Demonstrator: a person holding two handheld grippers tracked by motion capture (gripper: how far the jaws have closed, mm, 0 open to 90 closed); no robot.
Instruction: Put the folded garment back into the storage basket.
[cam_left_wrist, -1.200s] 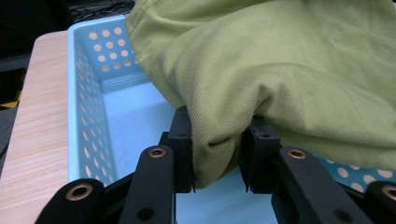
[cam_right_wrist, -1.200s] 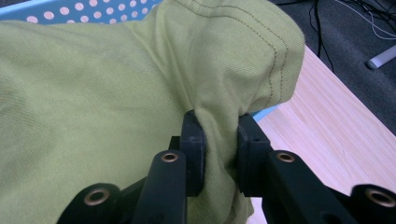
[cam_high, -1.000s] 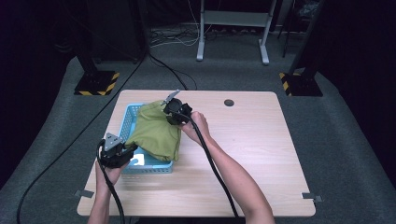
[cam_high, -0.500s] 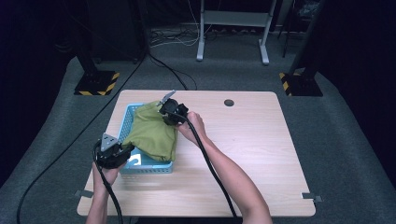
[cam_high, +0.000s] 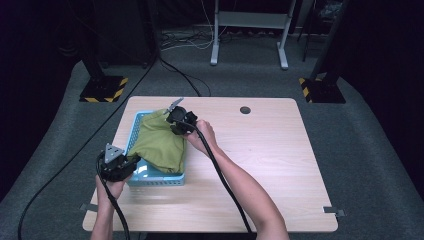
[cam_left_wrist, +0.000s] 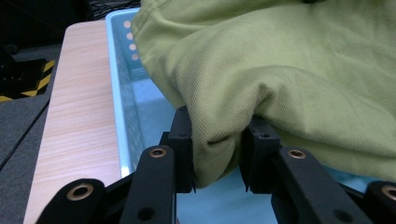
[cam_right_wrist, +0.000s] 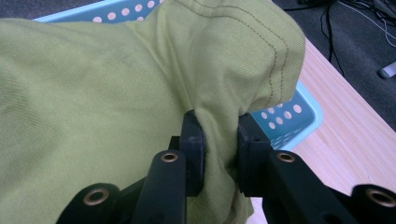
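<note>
Cloth stretched between both grippers over the basket

The green cloth hung over the blue basket, its length running from the left gripper, jaws clamped on its near corner, to the right gripper, clamped on its far corner.

Olive cloth drapes over the blue basket, hiding most of its floor and far wall; folds bunched in each claw conceal the pad faces, and both close views crop the garment's edges.

High view: fixed overhead, facing 12 o'clock across the surface. Claw views: close range. All share green cloth and basket.
</note>
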